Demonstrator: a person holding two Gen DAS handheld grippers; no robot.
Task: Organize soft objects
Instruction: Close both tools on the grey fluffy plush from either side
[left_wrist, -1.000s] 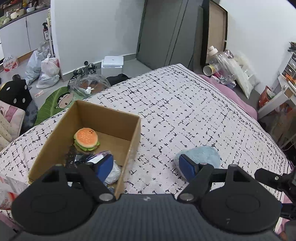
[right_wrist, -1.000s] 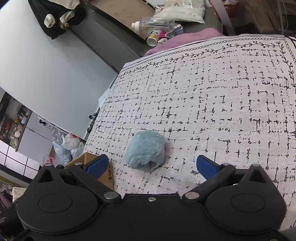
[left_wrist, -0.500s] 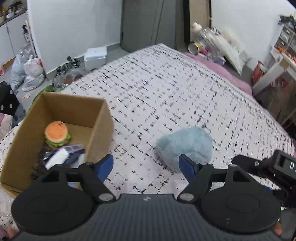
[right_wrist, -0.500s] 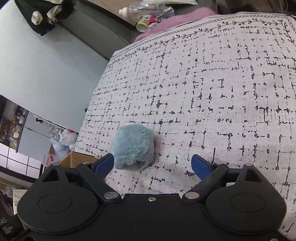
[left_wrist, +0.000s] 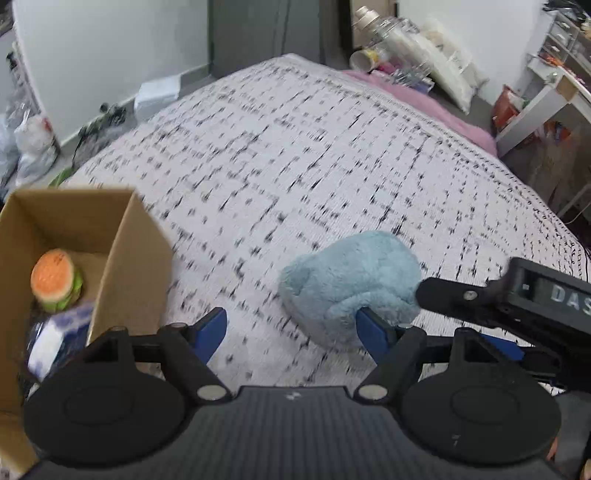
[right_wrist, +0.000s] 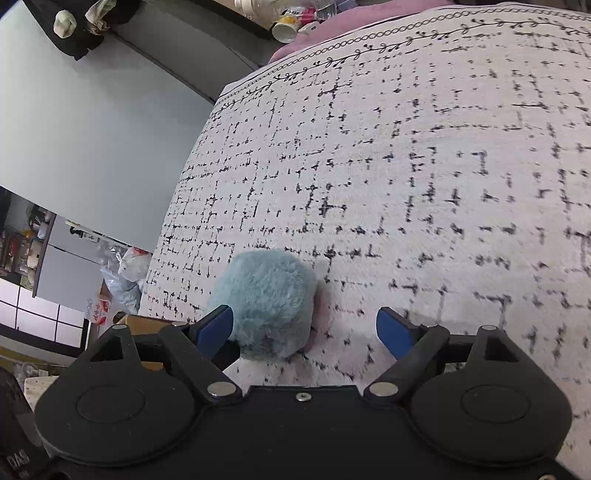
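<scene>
A fluffy light-blue plush lies on the patterned bedspread; it also shows in the right wrist view. My left gripper is open and empty, the plush just ahead of its right finger. My right gripper is open, with the plush against its left finger, inside the gap. It reaches in from the right in the left wrist view. A cardboard box at left holds a burger plush and a blue-white packet.
The bed's edge drops to a floor with plastic bags and a white box at left. A pink blanket, bottles and a white shelf lie beyond the far right side.
My left gripper has swung right, away from the box toward the blue plush. My right gripper has moved closer, so the plush now sits between its fingers. Both stay open.
</scene>
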